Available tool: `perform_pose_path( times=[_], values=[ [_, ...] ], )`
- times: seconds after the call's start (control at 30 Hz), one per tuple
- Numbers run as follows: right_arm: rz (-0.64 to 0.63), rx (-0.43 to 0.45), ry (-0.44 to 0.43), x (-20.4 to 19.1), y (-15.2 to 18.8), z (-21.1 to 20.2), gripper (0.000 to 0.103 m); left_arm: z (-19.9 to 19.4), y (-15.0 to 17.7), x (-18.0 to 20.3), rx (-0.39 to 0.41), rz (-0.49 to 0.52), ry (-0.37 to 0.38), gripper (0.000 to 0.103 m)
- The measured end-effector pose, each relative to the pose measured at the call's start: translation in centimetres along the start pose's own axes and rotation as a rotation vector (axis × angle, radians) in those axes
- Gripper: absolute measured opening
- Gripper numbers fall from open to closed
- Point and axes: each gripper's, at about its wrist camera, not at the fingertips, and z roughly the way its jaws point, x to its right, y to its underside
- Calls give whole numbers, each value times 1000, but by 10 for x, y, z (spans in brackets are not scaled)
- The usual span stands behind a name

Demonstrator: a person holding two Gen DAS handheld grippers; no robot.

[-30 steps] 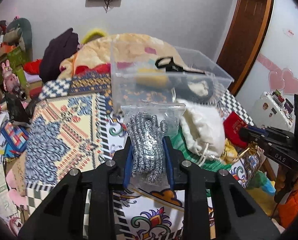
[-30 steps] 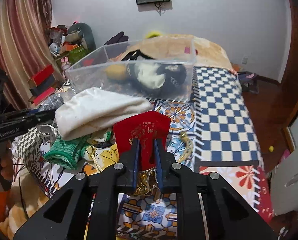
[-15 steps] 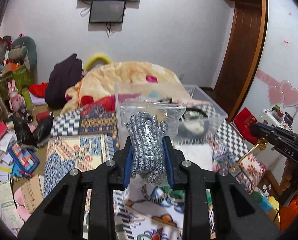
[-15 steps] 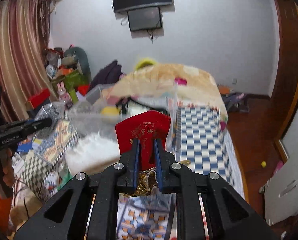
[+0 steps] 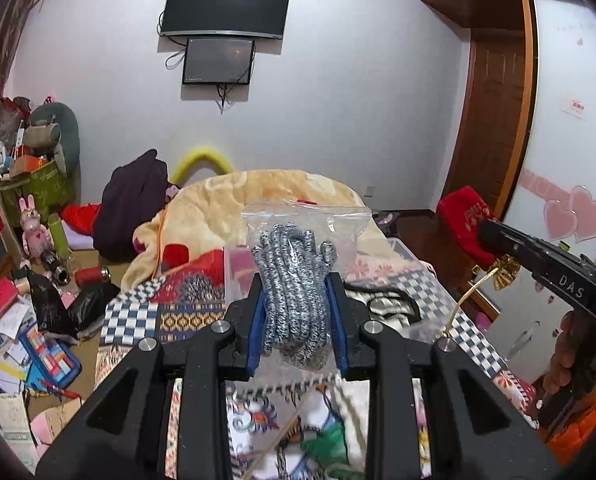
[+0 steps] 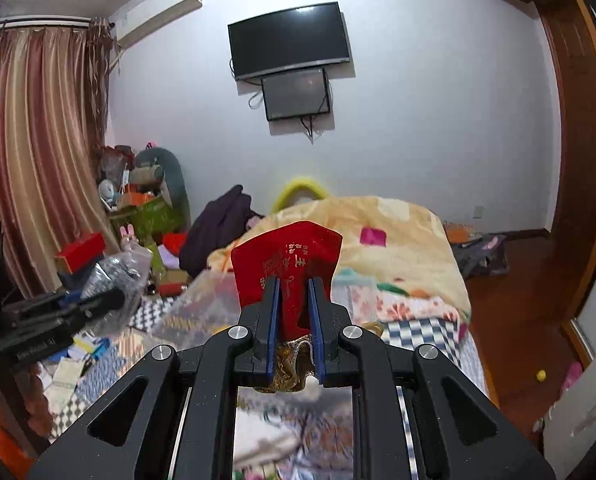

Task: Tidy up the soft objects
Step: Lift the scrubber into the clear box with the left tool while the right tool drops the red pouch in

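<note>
Even, soft indoor light, white wall (image 5: 338, 120) bright, no hard shadows. Strong fisheye bending with black vignette corners. Bed (image 6: 298, 432) below the right gripper (image 6: 293, 320) is motion-blurred; faint glare on TV (image 6: 289, 40).

Gloves (image 5: 295, 292): coarse speckled knit, sealed in a glossy clear plastic bag (image 5: 306, 220). Pouch (image 6: 287, 268): matt red velvety cloth, gold print. Left hand-held gripper (image 5: 295, 320): matt black plastic, smooth blue pads, shiny metal screws. Blanket (image 6: 398, 232): soft fleece.

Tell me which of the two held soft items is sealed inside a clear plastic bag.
The grey-and-white knit gloves, clamped in the left gripper. The red pouch in the right gripper is bare fabric, unbagged.
</note>
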Motion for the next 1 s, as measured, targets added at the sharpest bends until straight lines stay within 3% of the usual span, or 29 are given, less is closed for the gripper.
perform_pose_path(
  times=[0.3,0.6,1.0],
  values=[
    [-71,-56,-28,-25,2,36,13,41,-9,-6,-51,-19,-8,29],
    [-126,-169,-26,-32,15,76,13,88,6,-13,-174,-30,-13,29],
    [-139,-324,-29,-32,32,104,16,116,24,-10,-274,-2,-20,29]
  ],
)
